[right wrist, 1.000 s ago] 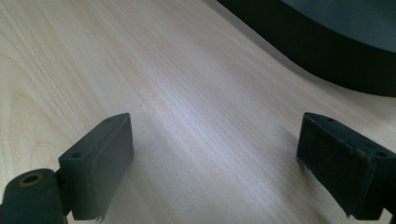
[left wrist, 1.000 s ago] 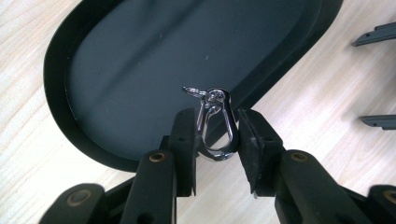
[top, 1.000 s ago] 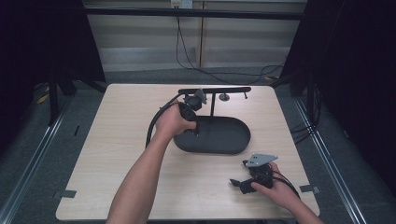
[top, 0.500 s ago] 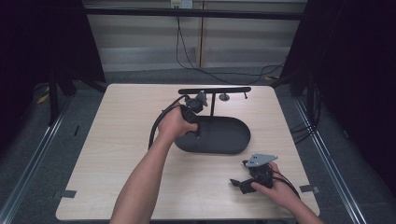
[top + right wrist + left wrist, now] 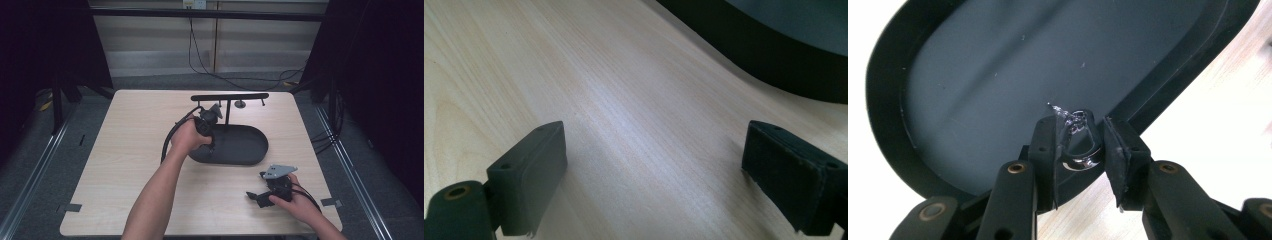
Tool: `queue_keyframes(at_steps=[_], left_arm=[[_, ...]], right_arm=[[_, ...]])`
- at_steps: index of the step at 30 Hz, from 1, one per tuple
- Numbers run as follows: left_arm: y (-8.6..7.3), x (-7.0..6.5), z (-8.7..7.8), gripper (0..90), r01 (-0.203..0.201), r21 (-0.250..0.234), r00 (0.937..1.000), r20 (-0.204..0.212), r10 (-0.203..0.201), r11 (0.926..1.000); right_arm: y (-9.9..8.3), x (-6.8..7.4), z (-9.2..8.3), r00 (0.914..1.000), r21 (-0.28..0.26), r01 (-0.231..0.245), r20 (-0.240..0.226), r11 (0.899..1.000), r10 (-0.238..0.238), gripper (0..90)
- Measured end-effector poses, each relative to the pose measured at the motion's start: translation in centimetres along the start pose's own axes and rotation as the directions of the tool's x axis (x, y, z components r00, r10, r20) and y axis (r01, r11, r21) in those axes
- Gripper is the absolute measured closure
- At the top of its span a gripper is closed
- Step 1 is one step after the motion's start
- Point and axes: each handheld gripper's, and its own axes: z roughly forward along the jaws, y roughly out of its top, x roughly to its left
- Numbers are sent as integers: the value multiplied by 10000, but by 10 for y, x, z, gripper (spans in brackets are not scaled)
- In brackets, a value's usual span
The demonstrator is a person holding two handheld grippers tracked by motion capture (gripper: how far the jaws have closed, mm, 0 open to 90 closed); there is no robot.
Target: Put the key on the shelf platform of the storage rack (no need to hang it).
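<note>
In the high view a light wooden table fills the middle of the frame. A black oval tray lies a little right of the centre, and behind it stands a thin black rack with a bar on top. The left gripper is at the upper left end of the tray, held by the left hand, whose forearm comes up from the bottom of the frame. The right gripper is in the lower right of the frame, low over the table in the right hand, well apart from the left one and just below the tray.

In the left gripper view the two black jaws rise from the bottom centre and pinch a small silver ring between their pads. A bit of fine chain is attached at the top of the ring, and it shines against the dark tray floor. The ring is in the lower middle of this frame, above the inside of the tray and near its rim; I cannot tell if it touches the floor.

In the right gripper view the jaws are spread wide, one pad at the lower left and one at the lower right of the frame. Between them there is bare table. The edge of the tray crosses the upper right corner.
</note>
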Motion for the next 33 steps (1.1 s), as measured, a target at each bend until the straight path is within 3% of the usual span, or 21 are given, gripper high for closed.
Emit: queue_keyframes(at_steps=[8, 10, 16, 22, 28, 33], left_arm=[[-3, 2, 7, 680, -79, -150, 9998, -192, 76, 9999], [-3, 2, 8, 680, 61, -250, 9999, -118, -64, 9997], [-3, 1, 13, 680, -147, -129, 9996, -247, 144, 9998], [-8, 5, 16, 679, 93, -218, 9995, -292, -99, 9997], [-9, 5, 17, 679, -29, -139, 9994, -354, 24, 9999], [-9, 6, 16, 677, 99, -285, 9994, -328, -108, 9995]], right_arm=[[0, 0, 0, 10000, 1, -7, 0, 10000, 7, 103], [0, 0, 0, 10000, 4, -9, -3, 10000, 9, 103], [0, 0, 0, 10000, 3, -5, 0, 10000, 5, 103], [0, 0, 0, 10000, 3, -17, 1, 10000, 17, 103], [0, 0, 0, 10000, -1, -4, -1, 10000, 4, 103], [0, 0, 0, 10000, 6, -20, -2, 10000, 20, 103]])
